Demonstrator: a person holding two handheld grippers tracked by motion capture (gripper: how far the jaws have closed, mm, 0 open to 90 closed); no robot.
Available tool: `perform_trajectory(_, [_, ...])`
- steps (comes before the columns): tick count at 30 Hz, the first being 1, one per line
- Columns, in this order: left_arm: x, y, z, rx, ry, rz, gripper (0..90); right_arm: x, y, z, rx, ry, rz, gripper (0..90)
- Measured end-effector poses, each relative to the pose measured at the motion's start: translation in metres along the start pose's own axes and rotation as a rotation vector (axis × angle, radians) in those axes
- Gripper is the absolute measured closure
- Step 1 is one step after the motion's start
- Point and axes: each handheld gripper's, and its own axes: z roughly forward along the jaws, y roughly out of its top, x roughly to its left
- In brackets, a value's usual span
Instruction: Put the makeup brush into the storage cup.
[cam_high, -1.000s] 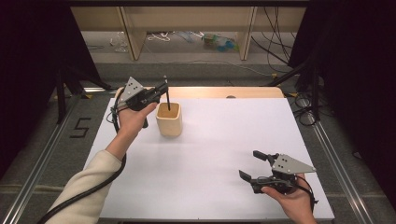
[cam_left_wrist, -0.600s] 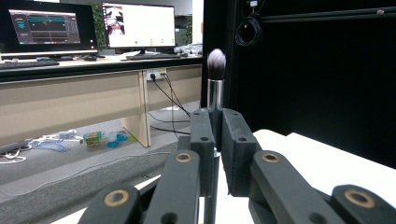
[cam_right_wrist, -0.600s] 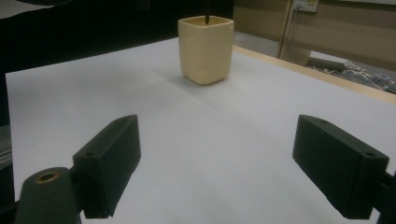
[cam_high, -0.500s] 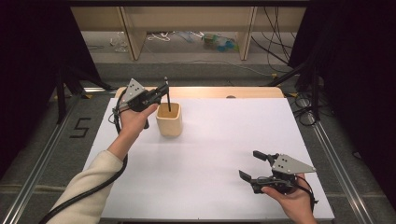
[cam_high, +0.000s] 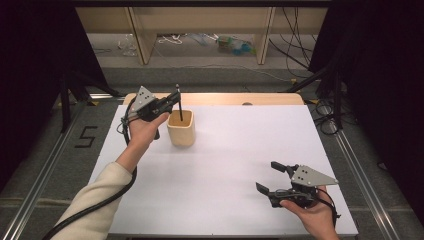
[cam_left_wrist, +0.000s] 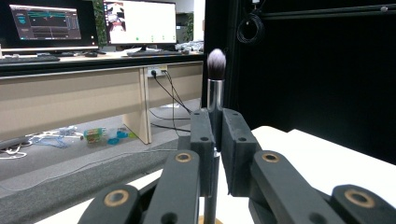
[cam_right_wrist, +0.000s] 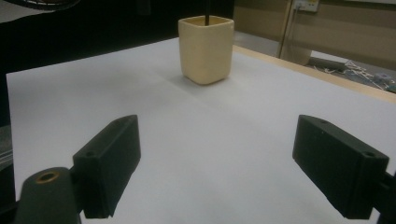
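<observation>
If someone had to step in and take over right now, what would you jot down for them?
Left gripper: shut on the handle of a makeup brush, held upright with the bristles on top, its lower end down inside the cream cup.
Right gripper: open, holding nothing, resting low over the white table near the front right corner, pointing toward the cup.
Cup: upright at the back left of the table.
Done: brush gripped and lined up in the cup.
Left, most likely: either let the brush go so it stands in the cup, or lift it clear. I cannot tell which from here.
</observation>
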Motion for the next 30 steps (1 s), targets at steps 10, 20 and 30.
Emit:
perform_trajectory(10, [0.0,-0.005,0.0,0.003,0.005,-0.008,83.9,0.0,0.0,0.0,0.0,-0.001,-0.001,16.4])
perform_trajectory(20, [0.001,-0.01,0.0,0.006,0.006,-0.015,83.9,0.0,0.0,0.0,0.003,0.005,0.002,16.5])
perform_trajectory(30, [0.0,-0.016,0.001,0.003,0.001,-0.017,83.9,0.001,0.0,-0.001,0.019,0.006,0.017,16.4])
